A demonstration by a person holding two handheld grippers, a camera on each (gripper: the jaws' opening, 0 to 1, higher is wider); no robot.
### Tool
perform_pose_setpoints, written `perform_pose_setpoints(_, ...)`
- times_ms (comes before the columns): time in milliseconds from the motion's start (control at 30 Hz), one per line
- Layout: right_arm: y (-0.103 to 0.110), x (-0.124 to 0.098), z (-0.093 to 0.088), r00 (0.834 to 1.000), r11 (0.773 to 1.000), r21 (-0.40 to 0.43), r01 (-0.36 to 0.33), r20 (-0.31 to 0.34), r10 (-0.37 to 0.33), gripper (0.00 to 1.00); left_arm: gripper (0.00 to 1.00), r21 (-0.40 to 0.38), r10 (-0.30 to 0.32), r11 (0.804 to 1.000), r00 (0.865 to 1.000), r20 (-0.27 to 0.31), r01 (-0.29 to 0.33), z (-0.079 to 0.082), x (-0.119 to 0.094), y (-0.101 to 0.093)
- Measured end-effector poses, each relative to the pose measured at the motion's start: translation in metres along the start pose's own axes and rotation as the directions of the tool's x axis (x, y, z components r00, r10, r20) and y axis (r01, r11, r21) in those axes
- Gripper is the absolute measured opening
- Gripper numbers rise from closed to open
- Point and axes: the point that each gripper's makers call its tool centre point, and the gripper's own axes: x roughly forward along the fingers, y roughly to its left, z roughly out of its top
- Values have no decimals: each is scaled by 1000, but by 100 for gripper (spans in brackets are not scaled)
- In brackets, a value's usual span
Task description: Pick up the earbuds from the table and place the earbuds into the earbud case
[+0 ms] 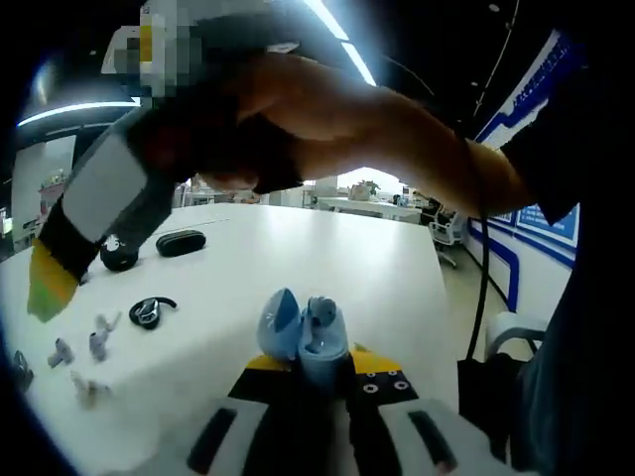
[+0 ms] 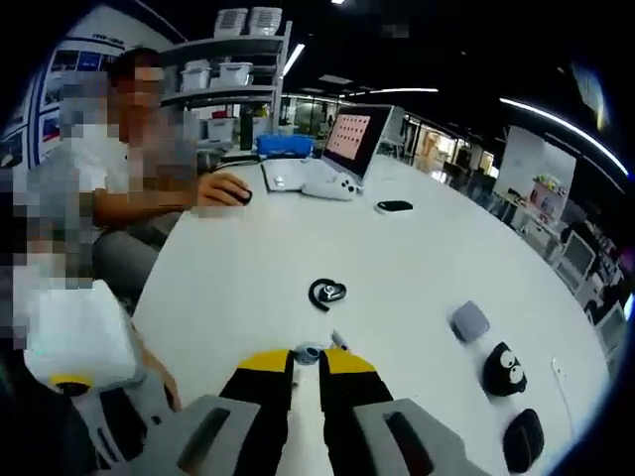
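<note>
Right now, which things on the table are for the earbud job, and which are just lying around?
For the job:
blue earbud case, open, held in the left gripper
small earbuds
right gripper

Just lying about:
black ear-hook earpiece
laptop
grey square case
black oval case

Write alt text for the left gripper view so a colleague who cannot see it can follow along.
The left hand-held gripper clamps an open light-blue earbud case above a white table. To its left lie a black ear-hook earbud and small grey earbuds, with two dark cases further back. A person's arm crosses overhead.
</note>
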Motion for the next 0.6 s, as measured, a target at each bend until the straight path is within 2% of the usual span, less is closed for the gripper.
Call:
perform_pose_setpoints(167,2,-27,1,998,998,64,-1,63,-3,10,19,-1,0,1000,1000,-1,0,0,0,-1)
perform_pose_setpoints(367,14,-61,1,985,983,169,-68,168,39,10,19,-2,-1,1000,1000,-2,1,0,0,-1)
perform_pose_setpoints(500,25,-82,-8,971,961,240,-138,222,84,10,20,3,-5,1000,1000,-4,5,0,-1,-1)
perform_pose_setpoints(600,27,-93,-19,969,956,253,-147,229,88,10,19,8,-3,1000,1000,-5,4,0,-1,-1)
